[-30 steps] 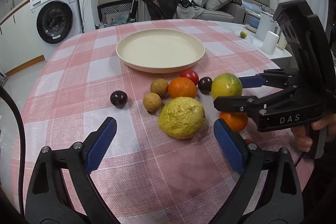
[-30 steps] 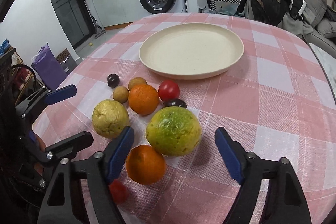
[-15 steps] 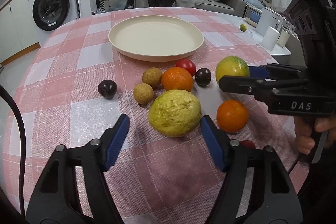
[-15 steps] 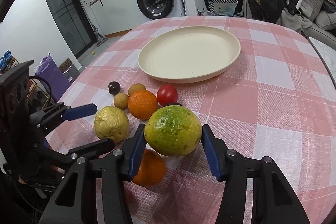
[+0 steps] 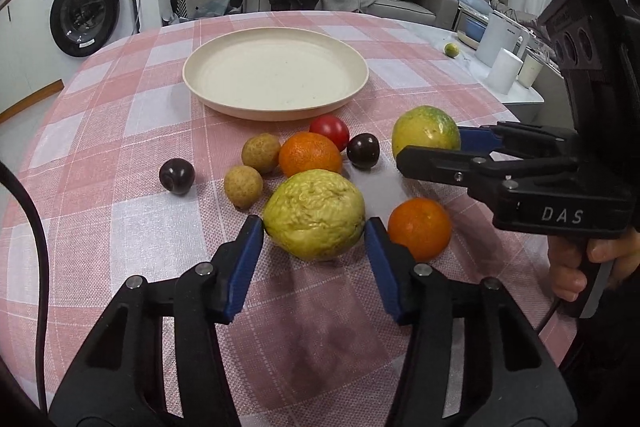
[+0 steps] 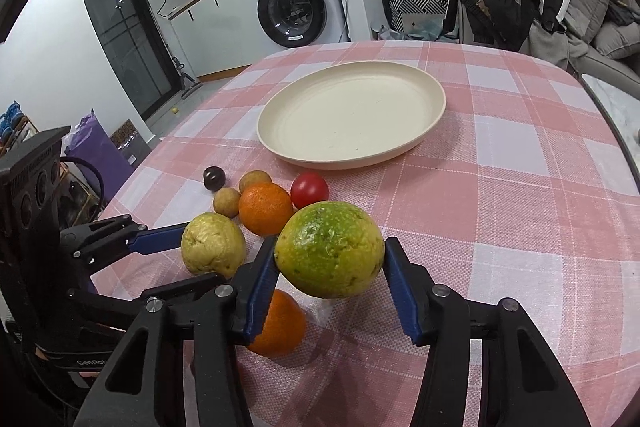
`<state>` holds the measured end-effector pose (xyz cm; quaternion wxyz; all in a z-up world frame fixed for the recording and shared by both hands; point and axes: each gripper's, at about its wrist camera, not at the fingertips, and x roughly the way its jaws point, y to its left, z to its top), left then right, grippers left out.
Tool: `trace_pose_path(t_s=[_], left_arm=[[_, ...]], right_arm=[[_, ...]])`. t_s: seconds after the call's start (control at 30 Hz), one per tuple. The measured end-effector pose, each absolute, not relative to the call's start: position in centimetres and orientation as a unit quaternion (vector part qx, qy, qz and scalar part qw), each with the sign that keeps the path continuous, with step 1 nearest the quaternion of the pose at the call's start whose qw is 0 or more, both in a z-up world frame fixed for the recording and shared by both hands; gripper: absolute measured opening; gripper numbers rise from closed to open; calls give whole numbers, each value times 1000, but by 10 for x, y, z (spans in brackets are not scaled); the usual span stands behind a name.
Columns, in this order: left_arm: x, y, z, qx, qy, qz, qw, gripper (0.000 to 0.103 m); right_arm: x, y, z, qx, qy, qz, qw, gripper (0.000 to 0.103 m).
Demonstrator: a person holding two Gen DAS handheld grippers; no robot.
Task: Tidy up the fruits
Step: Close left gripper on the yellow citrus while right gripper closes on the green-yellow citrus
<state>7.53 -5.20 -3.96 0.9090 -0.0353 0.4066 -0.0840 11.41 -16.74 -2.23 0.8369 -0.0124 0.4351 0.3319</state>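
Your left gripper (image 5: 314, 233) has just been closing on the wrinkled yellow fruit (image 5: 315, 213), its blue pads now at the fruit's two sides, and your right gripper (image 6: 330, 261) pinches the green-yellow fruit (image 6: 330, 254) the same way. What the next move turns on is the cream plate (image 5: 276, 75) — it lies straight ahead of both grippers, beyond the cluster of small fruits on the desk (image 5: 120, 131). The right one sits nearer the plate, so it is likely the shorter carry.
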Motion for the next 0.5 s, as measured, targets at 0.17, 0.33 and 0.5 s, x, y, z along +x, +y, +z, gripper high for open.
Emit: trace_pose_path(t_s=[0.17, 0.33, 0.5], left_arm=[[71, -52, -38, -31, 397, -89, 913, 47], [62, -49, -37, -23, 388, -89, 917, 47], [52, -43, -38, -21, 387, -90, 917, 47]], right_arm=[[113, -169, -21, -10, 432, 336, 837, 53], [112, -171, -20, -8, 429, 336, 838, 53], [111, -172, -18, -5, 426, 335, 840, 53]])
